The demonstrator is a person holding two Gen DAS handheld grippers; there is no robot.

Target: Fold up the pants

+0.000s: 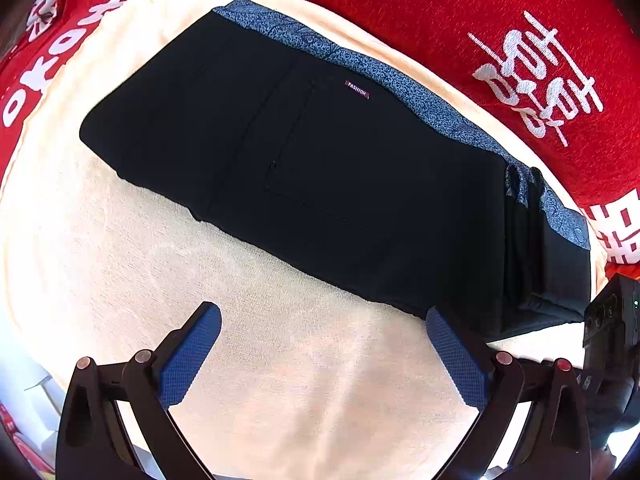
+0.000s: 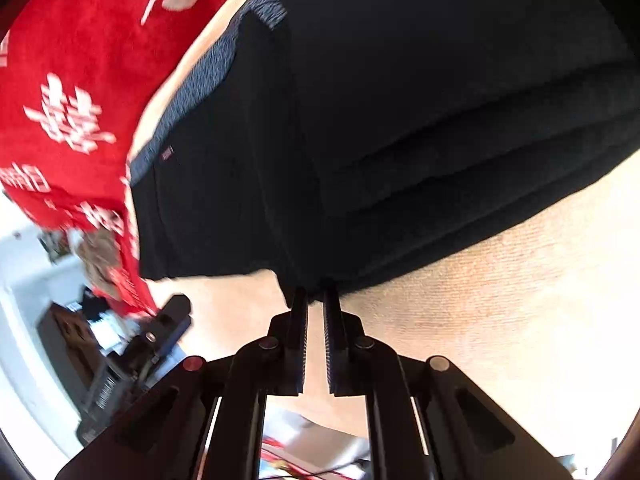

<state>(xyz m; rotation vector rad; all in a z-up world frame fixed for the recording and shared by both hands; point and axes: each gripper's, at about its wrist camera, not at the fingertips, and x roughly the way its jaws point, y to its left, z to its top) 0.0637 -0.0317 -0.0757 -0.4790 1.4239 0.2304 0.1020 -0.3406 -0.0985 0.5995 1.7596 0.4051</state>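
Note:
The black pants [image 1: 320,160] lie folded into a long bundle on a cream towel [image 1: 280,380], with a grey patterned waistband [image 1: 400,76] along the far edge. My left gripper [image 1: 322,314] hangs open over the towel, just short of the bundle's near edge, with nothing between its fingers. In the right wrist view the pants [image 2: 400,120] show stacked layers at one end. My right gripper [image 2: 316,294] is shut, its tips pinching the lowest edge of that black fabric. The right gripper's body [image 1: 612,340] shows at the bundle's right end.
A red blanket with white characters [image 1: 440,20] lies under and around the towel. In the right wrist view the towel [image 2: 500,300] stretches to the right, the left gripper [image 2: 168,320] sits at the lower left, and room furniture [image 2: 80,340] lies beyond it.

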